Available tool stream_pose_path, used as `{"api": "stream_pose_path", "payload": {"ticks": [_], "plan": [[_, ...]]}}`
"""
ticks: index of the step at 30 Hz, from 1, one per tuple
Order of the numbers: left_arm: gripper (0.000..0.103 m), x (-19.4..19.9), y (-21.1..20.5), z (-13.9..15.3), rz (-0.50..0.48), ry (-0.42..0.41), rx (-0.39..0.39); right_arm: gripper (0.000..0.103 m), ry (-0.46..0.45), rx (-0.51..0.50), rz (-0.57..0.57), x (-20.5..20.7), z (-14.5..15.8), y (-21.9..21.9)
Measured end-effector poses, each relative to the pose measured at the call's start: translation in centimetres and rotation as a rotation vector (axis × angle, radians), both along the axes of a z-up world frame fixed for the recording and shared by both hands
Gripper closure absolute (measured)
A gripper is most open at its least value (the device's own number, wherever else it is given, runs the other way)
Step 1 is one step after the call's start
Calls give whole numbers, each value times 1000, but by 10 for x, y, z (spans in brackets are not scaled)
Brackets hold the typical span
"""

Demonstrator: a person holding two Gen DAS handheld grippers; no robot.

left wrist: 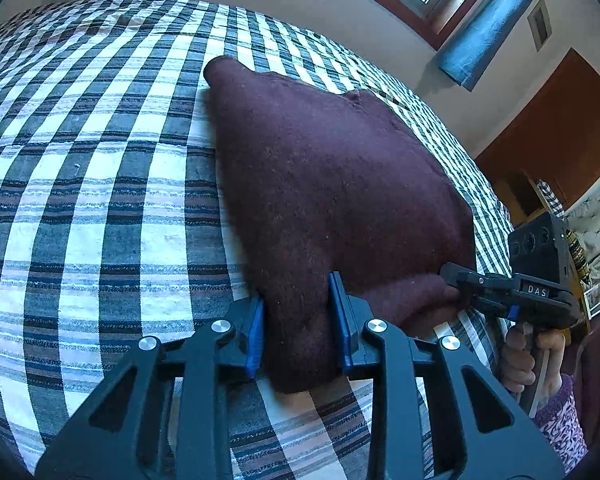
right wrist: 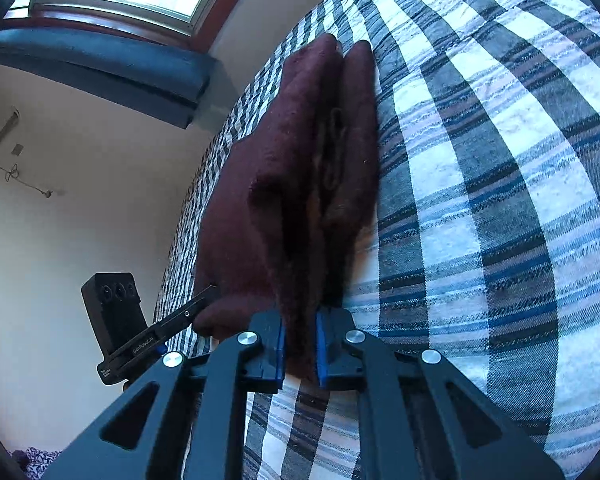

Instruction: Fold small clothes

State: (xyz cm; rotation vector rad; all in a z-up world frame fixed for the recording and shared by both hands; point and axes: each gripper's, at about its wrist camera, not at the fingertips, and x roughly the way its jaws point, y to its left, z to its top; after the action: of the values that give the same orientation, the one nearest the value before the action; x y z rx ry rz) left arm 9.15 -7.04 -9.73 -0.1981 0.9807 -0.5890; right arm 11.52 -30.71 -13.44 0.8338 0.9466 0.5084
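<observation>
We see a maroon garment (left wrist: 332, 184) lying on the plaid bedspread (left wrist: 92, 168), its long axis running from our grippers toward 11 o'clock, tapering to a blunt far tip. Our left gripper (left wrist: 298, 326) clamps its near corner at 6 o'clock; our right gripper (right wrist: 300, 346) pinches the other near corner, bunching the cloth into folds.

A: State of the left tool (left wrist: 298, 322)?
B: Angled downward, blue pads (left wrist: 255, 334) clamped on maroon cloth (left wrist: 332, 168).
A: Right tool (right wrist: 300, 344)?
B: Pads pinched narrow on the same cloth's edge. In the left view it enters at 4 o'clock, a hand (left wrist: 530, 354) wrapping its grip.
</observation>
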Motion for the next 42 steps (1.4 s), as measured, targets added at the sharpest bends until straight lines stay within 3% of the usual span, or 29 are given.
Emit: {"api": "stream_pose_path", "payload": {"ticks": [19,42], "plan": [[71,-13,8,3,11,-26,18,93,2,49,-15,-4,-5,-17],[39,-41,20,6,67,-84,80,90,8,104,-77,-34,-13,-41]]}}
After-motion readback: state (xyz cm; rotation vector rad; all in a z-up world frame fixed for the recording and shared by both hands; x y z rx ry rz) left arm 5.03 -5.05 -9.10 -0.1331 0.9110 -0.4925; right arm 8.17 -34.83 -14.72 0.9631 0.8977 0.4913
